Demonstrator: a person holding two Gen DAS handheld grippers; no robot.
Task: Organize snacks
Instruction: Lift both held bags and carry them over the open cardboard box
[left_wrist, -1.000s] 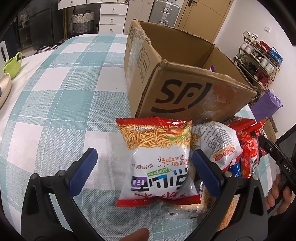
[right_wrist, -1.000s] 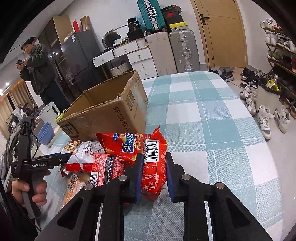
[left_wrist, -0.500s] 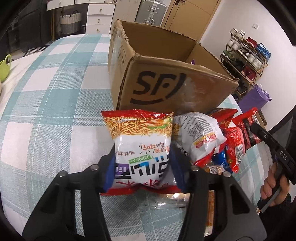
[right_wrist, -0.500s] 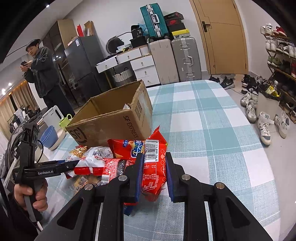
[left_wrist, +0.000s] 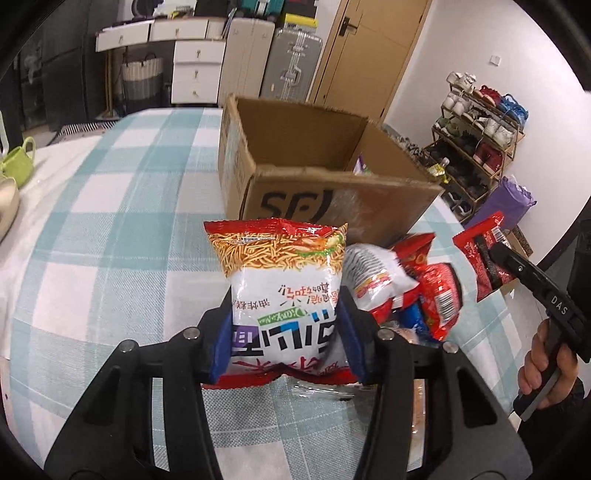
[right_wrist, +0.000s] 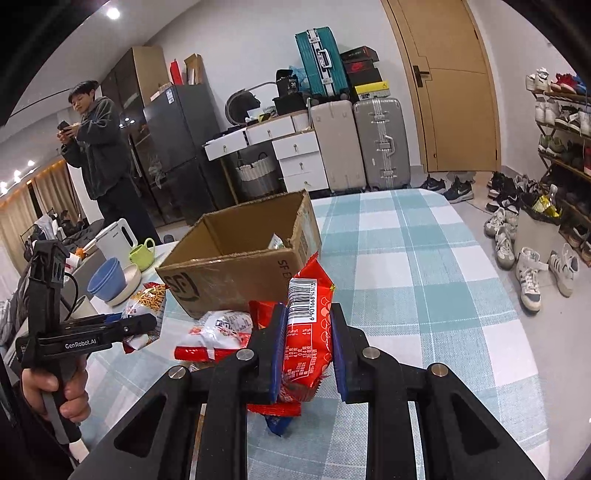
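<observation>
Snacks (left_wrist: 406, 291) — half hidden behind noodle bag (left_wrist: 282, 280)

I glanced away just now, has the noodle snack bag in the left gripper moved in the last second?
Yes. The noodle snack bag, clamped by the left gripper, is now lifted toward the cardboard box, overlapping its front.

tablecloth (left_wrist: 122, 206): teal and white check, across the frame centre. cardboard box (left_wrist: 332, 192): brown, black logo print on its near face, upper centre. noodle snack bag (left_wrist: 282, 280): white body, red top and bottom edges, orange noodle picture, purple and blue lettering. left gripper (left_wrist: 282, 341): black frame, blue pads. red packet (right_wrist: 304, 332): red, white barcode panel, centre of the right wrist view. right gripper (right_wrist: 304, 350): black, blue pads. mug (left_wrist: 16, 166): lime green, left edge. bowl (right_wrist: 107, 275): blue, left of the right wrist view.
</observation>
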